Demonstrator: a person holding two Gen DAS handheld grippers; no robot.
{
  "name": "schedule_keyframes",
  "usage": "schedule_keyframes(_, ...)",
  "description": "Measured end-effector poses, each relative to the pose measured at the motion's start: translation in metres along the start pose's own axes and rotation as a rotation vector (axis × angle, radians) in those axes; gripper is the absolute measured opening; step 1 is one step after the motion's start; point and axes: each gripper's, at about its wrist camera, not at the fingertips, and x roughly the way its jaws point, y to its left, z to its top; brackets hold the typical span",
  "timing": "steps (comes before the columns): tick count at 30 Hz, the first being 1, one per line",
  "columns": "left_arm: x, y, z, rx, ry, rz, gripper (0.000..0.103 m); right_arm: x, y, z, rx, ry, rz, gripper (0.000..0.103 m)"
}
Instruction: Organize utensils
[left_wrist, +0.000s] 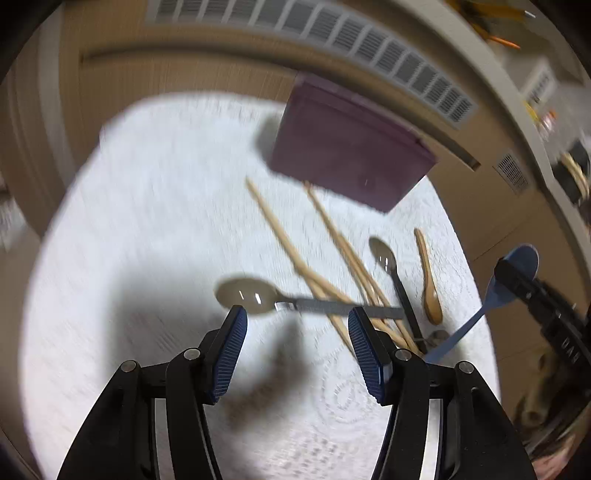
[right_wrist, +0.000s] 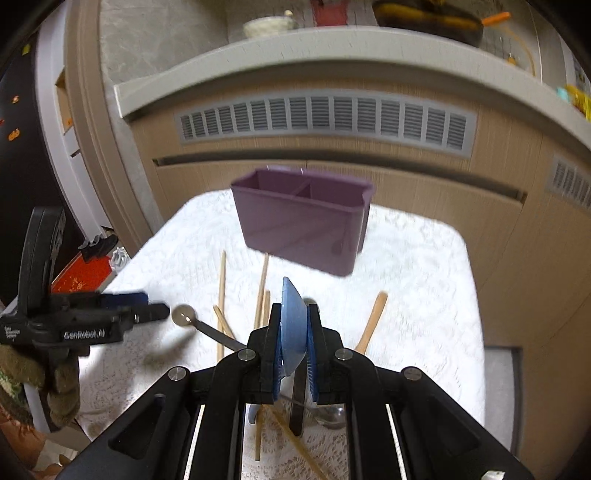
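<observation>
Blue spoon (right_wrist: 293, 325): clamped by its bowl between the pads of the right gripper (right_wrist: 294, 345), handle hanging down toward the cloth, raised on the near side of the purple caddy (right_wrist: 301, 225), apparently so it can go into one of the caddy's two open compartments. Metal spoon (left_wrist: 258, 297): flat on the white tablecloth (left_wrist: 147, 206), nearer than the caddy, handle crossing the wooden chopsticks (left_wrist: 295, 254); the left gripper (left_wrist: 297, 321) hangs just over it, fingers spread and empty, seemingly lined up to take it. Black spoon (left_wrist: 391, 269) and wooden spoon (left_wrist: 428, 277): loose beside the chopsticks, not yet sorted.

Glossy metal spoon (left_wrist: 245, 295); wooden chopsticks (left_wrist: 332, 258); matt plastic bin (right_wrist: 301, 225).
</observation>
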Motion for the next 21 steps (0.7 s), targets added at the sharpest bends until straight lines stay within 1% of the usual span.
schedule_keyframes(2,0.015,0.002,-0.001,-0.039,0.049,-0.016,0.058,0.006,-0.004,-0.003,0.014,0.010,0.003,0.011)
schedule_keyframes(4,0.027,-0.003,-0.001,-0.045,0.079,-0.009,0.058,0.010,-0.010,-0.005,0.030,0.017,0.006,0.011)
schedule_keyframes(6,0.034,-0.012,-0.004,-0.040,0.101,-0.022,0.058,0.014,-0.014,-0.006,0.035,0.020,0.002,0.011)
schedule_keyframes(10,0.041,-0.026,0.001,-0.060,0.104,-0.032,0.058,0.019,-0.022,-0.008,0.051,0.022,0.002,0.011)
schedule_keyframes(13,0.039,-0.032,0.009,-0.091,0.082,-0.042,0.057,0.021,-0.025,-0.009,0.061,0.018,0.009,0.011)
schedule_keyframes(15,0.034,-0.039,0.011,-0.072,0.073,-0.045,0.057,0.021,-0.026,-0.009,0.060,0.013,0.012,0.011)
schedule_keyframes(17,0.033,-0.043,0.009,-0.068,0.100,-0.044,0.057,0.021,-0.027,-0.010,0.058,0.009,0.015,0.011)
schedule_keyframes(20,0.040,-0.033,0.005,-0.132,0.159,-0.051,0.057,0.021,-0.030,-0.012,0.071,0.004,0.027,0.012)
schedule_keyframes(21,0.044,-0.029,0.005,-0.157,0.169,-0.037,0.057,0.021,-0.031,-0.013,0.075,0.001,0.031,0.012)
